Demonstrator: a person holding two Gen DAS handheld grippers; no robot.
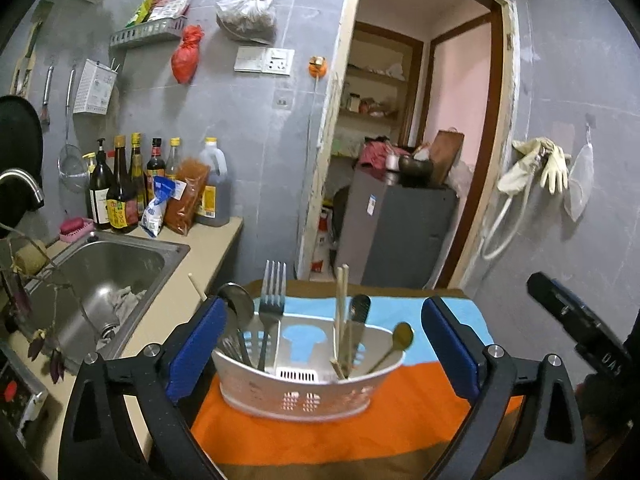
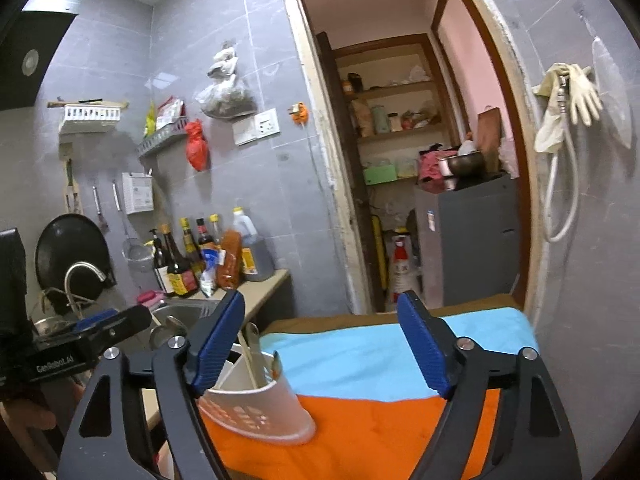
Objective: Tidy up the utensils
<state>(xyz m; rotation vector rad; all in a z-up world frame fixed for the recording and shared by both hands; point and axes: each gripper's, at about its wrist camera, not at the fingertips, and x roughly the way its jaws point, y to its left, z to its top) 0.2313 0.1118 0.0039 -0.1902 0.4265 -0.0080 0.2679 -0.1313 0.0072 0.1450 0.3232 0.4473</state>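
Striped cloth (image 1: 360, 412) under caddy (image 1: 304, 392); fork (image 1: 272, 304) seen only by left wrist; both grippers (image 1: 328, 344) (image 2: 324, 344) released, empty.

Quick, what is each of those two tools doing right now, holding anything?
Left tool: open, holding nothing; the white utensil caddy stands beyond it.
Right tool: open, empty.

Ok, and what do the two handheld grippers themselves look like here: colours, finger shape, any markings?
Both match: the left gripper and right gripper have black angular frames with triangular cut-outs and silver round screw heads at the pivots. Their fingers carry flat blue ribbed pads. In the right wrist view, the left gripper's black body shows white lettering reading "GenRobot.AI". No cables or sleeves are visible.
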